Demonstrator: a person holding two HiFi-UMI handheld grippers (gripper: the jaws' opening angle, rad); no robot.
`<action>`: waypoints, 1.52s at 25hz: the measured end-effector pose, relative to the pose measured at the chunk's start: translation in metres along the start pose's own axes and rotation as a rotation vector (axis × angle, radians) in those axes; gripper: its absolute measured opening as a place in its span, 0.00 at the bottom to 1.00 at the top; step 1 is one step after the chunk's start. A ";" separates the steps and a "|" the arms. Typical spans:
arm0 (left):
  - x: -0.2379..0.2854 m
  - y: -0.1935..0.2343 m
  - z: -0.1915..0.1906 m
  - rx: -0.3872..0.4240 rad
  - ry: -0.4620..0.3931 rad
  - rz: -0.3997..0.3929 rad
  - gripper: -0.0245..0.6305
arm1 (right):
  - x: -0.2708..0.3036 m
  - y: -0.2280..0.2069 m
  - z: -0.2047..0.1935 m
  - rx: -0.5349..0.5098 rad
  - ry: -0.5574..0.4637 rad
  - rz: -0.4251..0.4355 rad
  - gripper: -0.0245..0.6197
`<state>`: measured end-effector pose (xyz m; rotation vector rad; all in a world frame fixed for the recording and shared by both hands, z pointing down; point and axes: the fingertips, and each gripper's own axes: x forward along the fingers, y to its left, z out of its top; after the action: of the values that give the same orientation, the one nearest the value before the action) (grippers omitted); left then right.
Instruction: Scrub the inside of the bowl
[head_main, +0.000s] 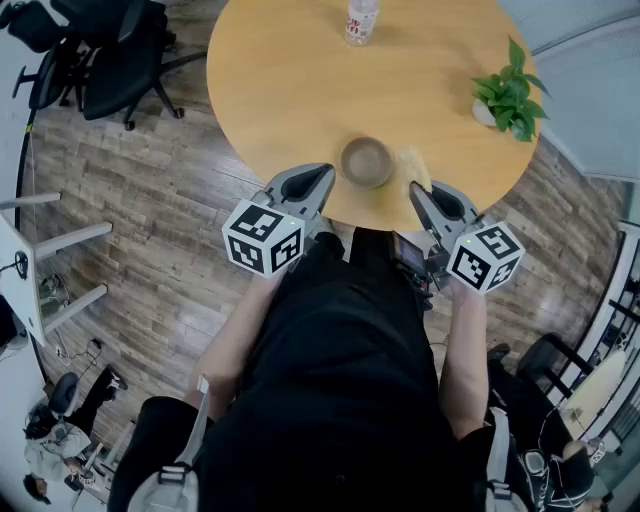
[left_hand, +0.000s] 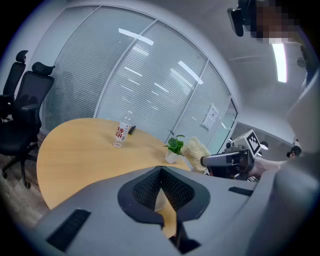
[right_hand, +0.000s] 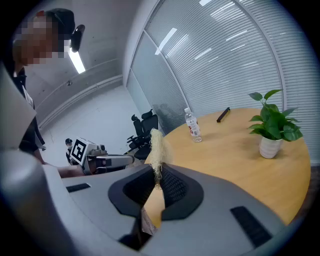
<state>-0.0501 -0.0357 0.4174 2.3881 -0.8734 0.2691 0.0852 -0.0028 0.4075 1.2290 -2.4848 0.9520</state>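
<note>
The bowl (head_main: 366, 161) sits at the near edge of the tabletop (head_main: 290, 70), between both grippers and untouched. The right gripper (right_hand: 156, 175) pinches a fibrous scrubber (right_hand: 156, 142), its tuft upright, likely ready for scrubbing. The left gripper (left_hand: 161, 172) has its jaws pressed together on nothing; steadying the bowl would mean spreading them.

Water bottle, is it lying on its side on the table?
No, the water bottle stands upright on the table, cap up.
</note>
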 end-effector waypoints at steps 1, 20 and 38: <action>0.000 0.001 0.000 -0.003 0.001 0.000 0.06 | 0.000 0.000 0.001 -0.001 -0.001 0.000 0.10; 0.028 0.019 -0.042 -0.126 0.143 0.024 0.06 | 0.005 -0.008 -0.007 0.059 0.020 0.010 0.10; 0.061 0.048 -0.111 -0.522 0.244 0.066 0.21 | 0.003 -0.030 -0.021 0.084 0.072 0.014 0.10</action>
<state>-0.0331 -0.0337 0.5516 1.8051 -0.7924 0.3067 0.1044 -0.0051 0.4389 1.1816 -2.4231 1.0953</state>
